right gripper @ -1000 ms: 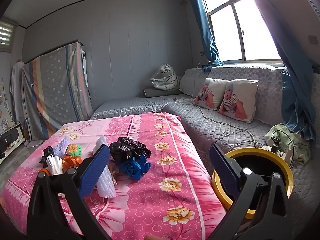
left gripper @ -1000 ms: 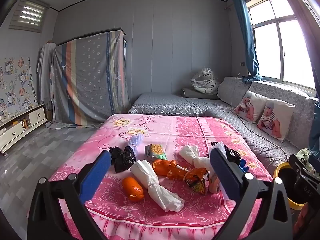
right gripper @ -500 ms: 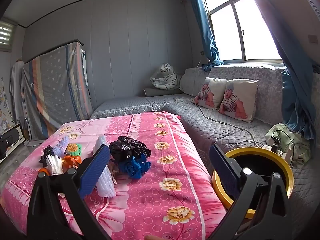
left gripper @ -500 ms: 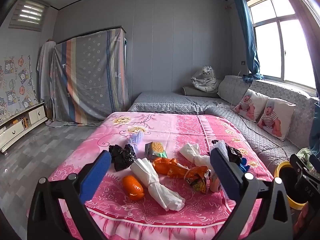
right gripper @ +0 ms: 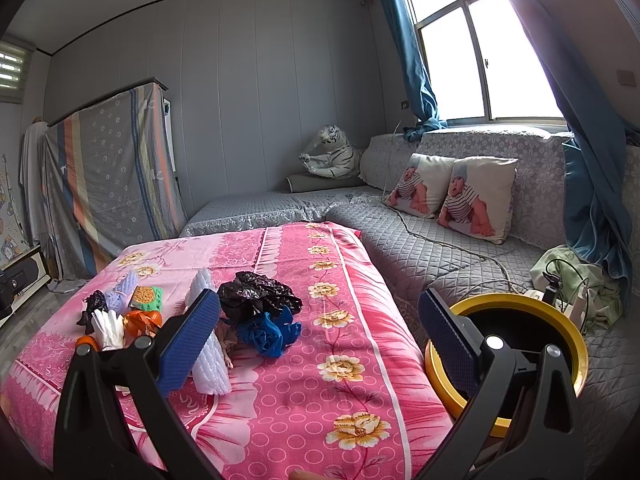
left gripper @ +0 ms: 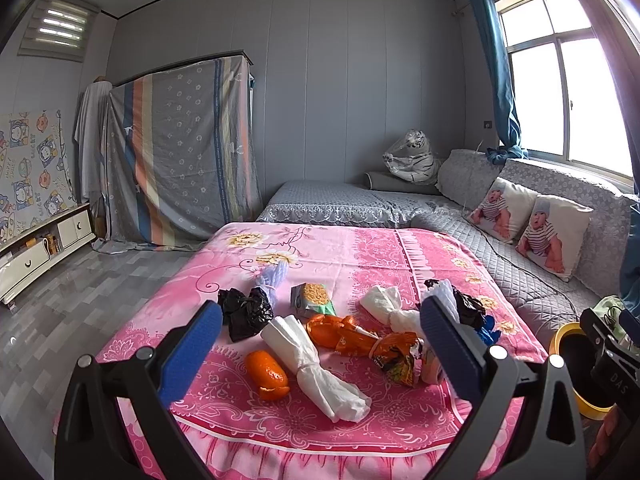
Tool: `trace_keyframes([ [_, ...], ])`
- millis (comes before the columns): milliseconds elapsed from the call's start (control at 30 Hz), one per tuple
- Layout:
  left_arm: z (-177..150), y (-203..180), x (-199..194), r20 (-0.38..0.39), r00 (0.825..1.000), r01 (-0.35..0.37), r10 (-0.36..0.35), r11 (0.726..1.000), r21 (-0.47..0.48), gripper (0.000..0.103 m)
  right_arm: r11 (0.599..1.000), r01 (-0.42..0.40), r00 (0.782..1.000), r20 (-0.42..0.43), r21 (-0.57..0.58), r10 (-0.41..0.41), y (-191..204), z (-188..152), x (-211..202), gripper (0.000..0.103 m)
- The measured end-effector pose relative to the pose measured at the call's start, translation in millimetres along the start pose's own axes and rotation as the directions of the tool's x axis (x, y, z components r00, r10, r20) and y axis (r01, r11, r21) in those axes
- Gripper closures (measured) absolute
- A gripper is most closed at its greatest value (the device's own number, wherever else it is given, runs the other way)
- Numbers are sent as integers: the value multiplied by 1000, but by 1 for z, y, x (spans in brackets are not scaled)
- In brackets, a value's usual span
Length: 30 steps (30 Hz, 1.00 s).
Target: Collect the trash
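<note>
The yellow-rimmed bin stands on the grey quilted sofa just off the right edge of the pink-covered counter; its inside is dark, and I cannot tell whether anything lies in it; the right tongs partly hide its near wall.

The trash sits in a loose cluster near the counter's front; a crumpled black bag rests against a blue bag, with a white foam net just beside them on the left; further left lie a white tissue bundle, orange peel, an orange wrapper, a green snack packet, a small black bag, a lilac foam net and a second tissue twist. Two baby-print cushions lean on the sofa back, and a plush tiger sits in the far corner.

The white tissue bundle's long axis runs diagonally, its far end towards the left and its near end towards the front right; the white foam net lies lengthwise, pointing away from the front edge.

Both tongs gape wide with nothing between their blue pads; the left tongs hang over the front edge, framing the tissue bundle and wrappers; the right tongs hang above the counter's right side, apart from every item.
</note>
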<state>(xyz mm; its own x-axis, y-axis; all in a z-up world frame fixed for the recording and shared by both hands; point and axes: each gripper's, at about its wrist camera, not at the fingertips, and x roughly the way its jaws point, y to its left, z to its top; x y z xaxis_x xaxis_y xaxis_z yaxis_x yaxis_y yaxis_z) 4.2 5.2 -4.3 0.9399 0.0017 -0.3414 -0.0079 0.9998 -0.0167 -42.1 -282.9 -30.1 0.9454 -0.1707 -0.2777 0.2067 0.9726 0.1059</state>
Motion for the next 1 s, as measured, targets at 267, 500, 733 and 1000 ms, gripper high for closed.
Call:
trace_keyframes([
  [267, 0, -2, 0, 2, 1000, -2, 2, 1000, 5, 7, 1000, 1, 1000, -1, -1, -1, 0, 0, 1, 8],
  [500, 1, -1, 1, -3, 1000, 1, -1, 1000, 1, 7, 1000, 1, 1000, -1, 0, -1, 0, 0, 1, 8],
  [733, 1, -1, 2, -4, 1000, 1, -1, 1000, 0, 7, 1000, 0, 1000, -3, -1, 0, 0, 0, 1, 8],
  [1000, 1, -2, 1, -7, 1000, 1, -1, 1000, -1, 7, 1000, 0, 1000, -4, 0, 0, 0, -1, 2, 8],
])
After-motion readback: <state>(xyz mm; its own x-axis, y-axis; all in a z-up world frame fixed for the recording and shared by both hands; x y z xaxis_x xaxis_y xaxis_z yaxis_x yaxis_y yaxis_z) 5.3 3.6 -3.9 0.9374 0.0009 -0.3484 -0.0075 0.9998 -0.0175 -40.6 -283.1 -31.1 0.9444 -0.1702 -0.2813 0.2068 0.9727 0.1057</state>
